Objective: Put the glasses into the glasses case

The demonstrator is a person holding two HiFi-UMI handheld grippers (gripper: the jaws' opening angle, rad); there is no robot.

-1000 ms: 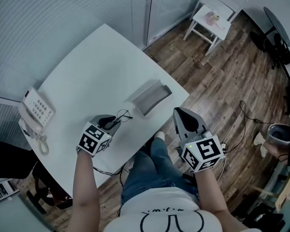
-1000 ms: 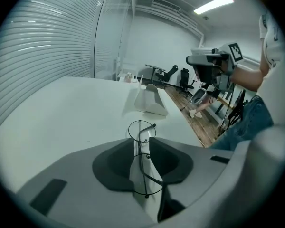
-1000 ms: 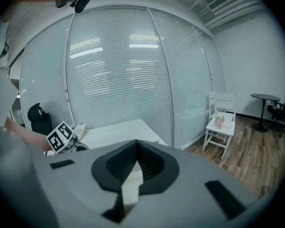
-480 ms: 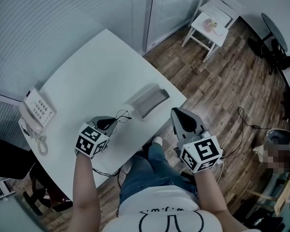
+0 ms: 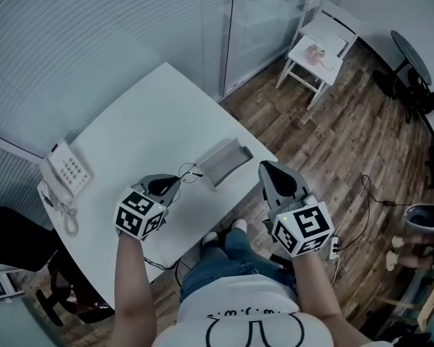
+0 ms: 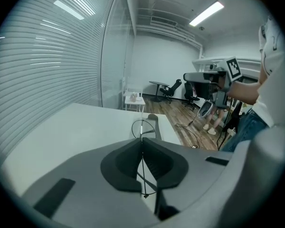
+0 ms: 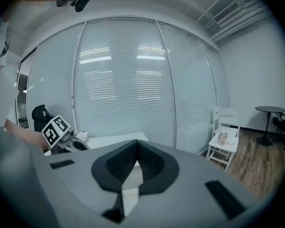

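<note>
Thin wire-framed glasses [image 5: 189, 172] hang from my left gripper [image 5: 176, 183], just above the white table [image 5: 137, 121]. In the left gripper view the jaws are shut on a thin wire arm of the glasses [image 6: 141, 127], which stick out ahead of my left gripper [image 6: 142, 140]. The grey glasses case [image 5: 221, 161] lies open near the table's right corner, just beyond the glasses; the case [image 6: 154, 123] also shows past the lens. My right gripper [image 5: 265, 167] hovers off the table's edge to the right of the case. In its own view my right gripper [image 7: 135, 145] is shut with nothing between the jaws.
A white desk phone [image 5: 66, 173] with a coiled cord sits at the table's left edge. A small white chair [image 5: 320, 43] stands on the wood floor at the back right. Office chairs [image 6: 170, 88] stand farther off. My legs are under the table's near edge.
Both grippers have risen. The left one has come up from the table with the glasses in its jaws. The case has not moved.
</note>
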